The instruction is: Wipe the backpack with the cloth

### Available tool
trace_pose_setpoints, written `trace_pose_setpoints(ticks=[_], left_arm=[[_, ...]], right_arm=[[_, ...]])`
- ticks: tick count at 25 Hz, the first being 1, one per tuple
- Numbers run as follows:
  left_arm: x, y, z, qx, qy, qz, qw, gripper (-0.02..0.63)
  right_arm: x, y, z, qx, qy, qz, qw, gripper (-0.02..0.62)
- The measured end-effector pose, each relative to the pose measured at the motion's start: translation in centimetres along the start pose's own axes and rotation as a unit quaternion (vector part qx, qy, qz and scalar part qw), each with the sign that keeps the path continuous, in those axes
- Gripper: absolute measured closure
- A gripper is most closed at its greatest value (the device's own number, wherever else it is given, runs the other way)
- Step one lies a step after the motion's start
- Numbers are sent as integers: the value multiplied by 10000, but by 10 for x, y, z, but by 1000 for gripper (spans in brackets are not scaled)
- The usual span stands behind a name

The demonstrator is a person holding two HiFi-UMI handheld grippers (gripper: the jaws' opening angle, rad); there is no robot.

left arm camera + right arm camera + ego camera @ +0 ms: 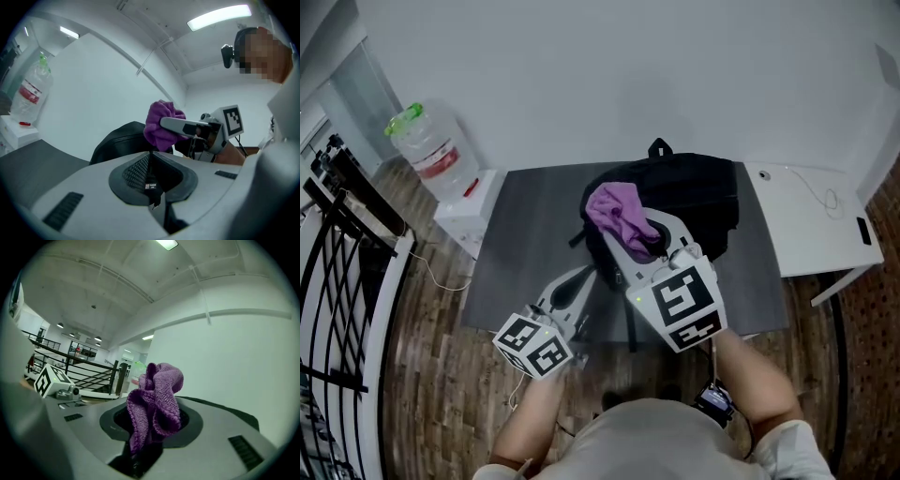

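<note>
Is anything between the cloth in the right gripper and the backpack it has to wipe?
Nothing visible. The cloth, clamped in the right gripper, sits right over the backpack with nothing between. The left gripper, shut on a strap, is off to the side.

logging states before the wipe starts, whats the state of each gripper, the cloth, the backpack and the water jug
left gripper: shut on thin black strap leading toward the backpack
right gripper: shut on purple terry cloth
purple terry cloth: bunched, held over the backpack
black fabric backpack: lying on grey table
clear plastic water jug: upright, green cap on
</note>
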State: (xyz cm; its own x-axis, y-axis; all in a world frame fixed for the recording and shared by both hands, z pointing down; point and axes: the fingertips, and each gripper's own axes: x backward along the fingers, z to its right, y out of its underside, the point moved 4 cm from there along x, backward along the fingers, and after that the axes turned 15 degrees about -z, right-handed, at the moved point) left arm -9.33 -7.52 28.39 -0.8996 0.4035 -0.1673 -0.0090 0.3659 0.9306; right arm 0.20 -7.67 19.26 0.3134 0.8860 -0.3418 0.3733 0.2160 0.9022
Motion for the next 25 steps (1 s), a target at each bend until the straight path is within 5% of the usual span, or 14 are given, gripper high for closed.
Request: trace_pose_setpoints(ticks=[7,25], left_arm=[[14,5,-8,122,-193,33,9997,586],[-20,8,9,-10,145,-157,9998,586]], right_arm=[[-50,51,-21,-82,-464,-903,9948,463],[-28,91,28,-574,-122,-1051,9927,479]])
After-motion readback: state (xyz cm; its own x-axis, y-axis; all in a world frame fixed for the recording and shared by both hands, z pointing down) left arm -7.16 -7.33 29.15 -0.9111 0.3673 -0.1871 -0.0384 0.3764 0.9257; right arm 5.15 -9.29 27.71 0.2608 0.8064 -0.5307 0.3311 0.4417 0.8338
